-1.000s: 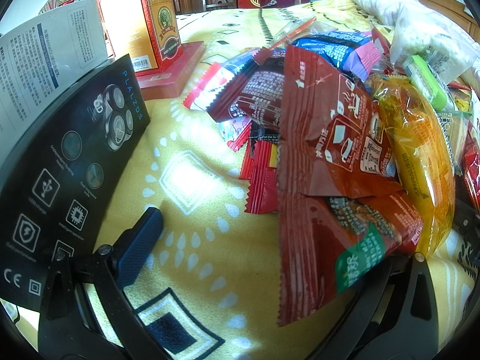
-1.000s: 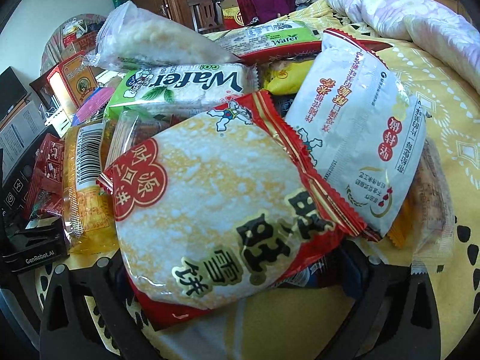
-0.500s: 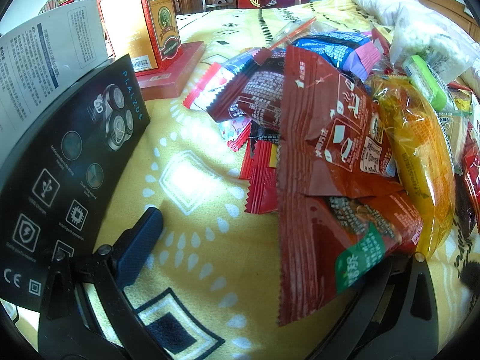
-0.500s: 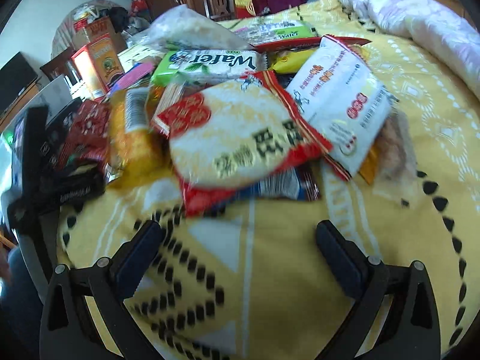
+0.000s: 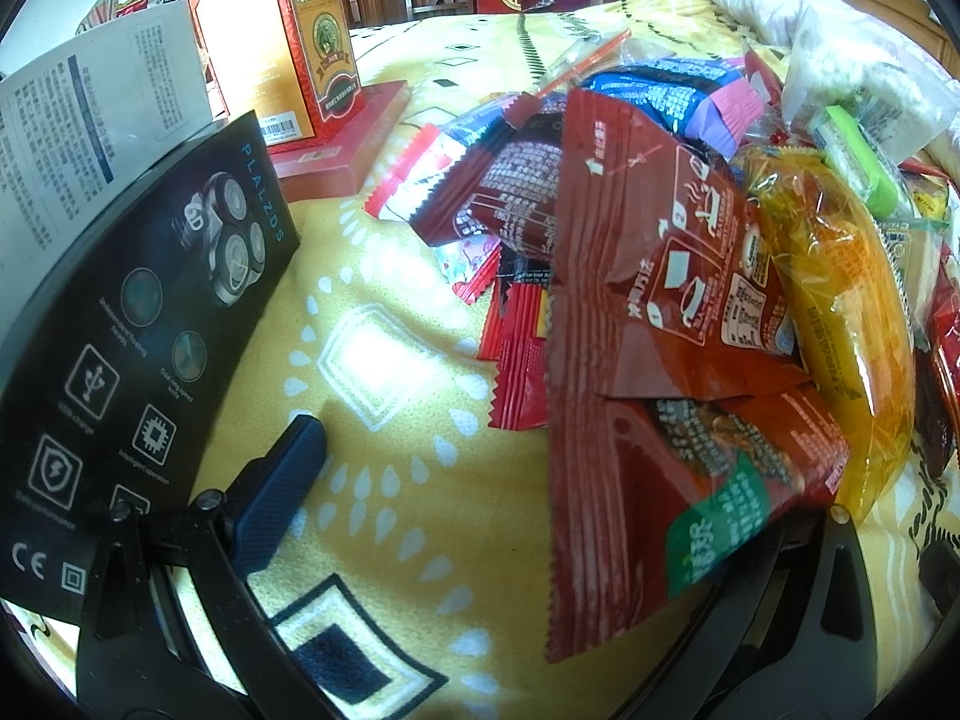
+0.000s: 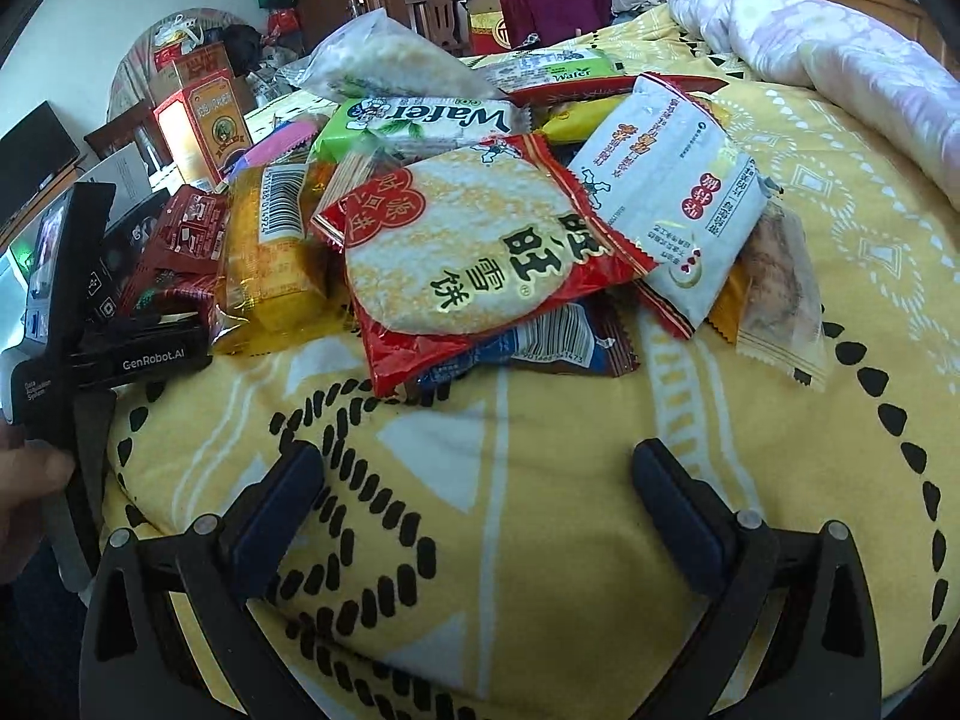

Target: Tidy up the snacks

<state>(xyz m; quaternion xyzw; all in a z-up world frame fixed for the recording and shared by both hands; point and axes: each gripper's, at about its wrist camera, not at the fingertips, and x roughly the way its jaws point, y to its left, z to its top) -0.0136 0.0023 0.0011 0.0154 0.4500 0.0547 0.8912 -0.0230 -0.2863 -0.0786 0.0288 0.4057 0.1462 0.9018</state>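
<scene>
While the right tongs (image 6: 480, 516) hover spread wide with nothing between their blue pads, bare yellow patterned blanket (image 6: 540, 570) lies beneath them, on a bed. Just beyond sits the snack pile: a round rice cracker pack (image 6: 468, 252) in red-edged wrapping lies on top, overlapping a white packet (image 6: 672, 198) to its right and a green wafer pack (image 6: 420, 120) behind. An orange-yellow packet (image 6: 270, 252) lies at the pile's left edge.

At far left in the right wrist view, a hand (image 6: 24, 492) holds the left tongs' black body (image 6: 144, 354).

On the left tongs (image 5: 540, 510), only one blue pad (image 5: 276, 498) shows; the other is hidden under a strip of dark red sachets (image 5: 630, 300), so I cannot tell whether they grasp it. A translucent orange packet (image 5: 840, 312) lies right of the sachets. Left stands a black shaver box (image 5: 120, 348), with a red and gold carton (image 5: 288, 36) behind it.
</scene>
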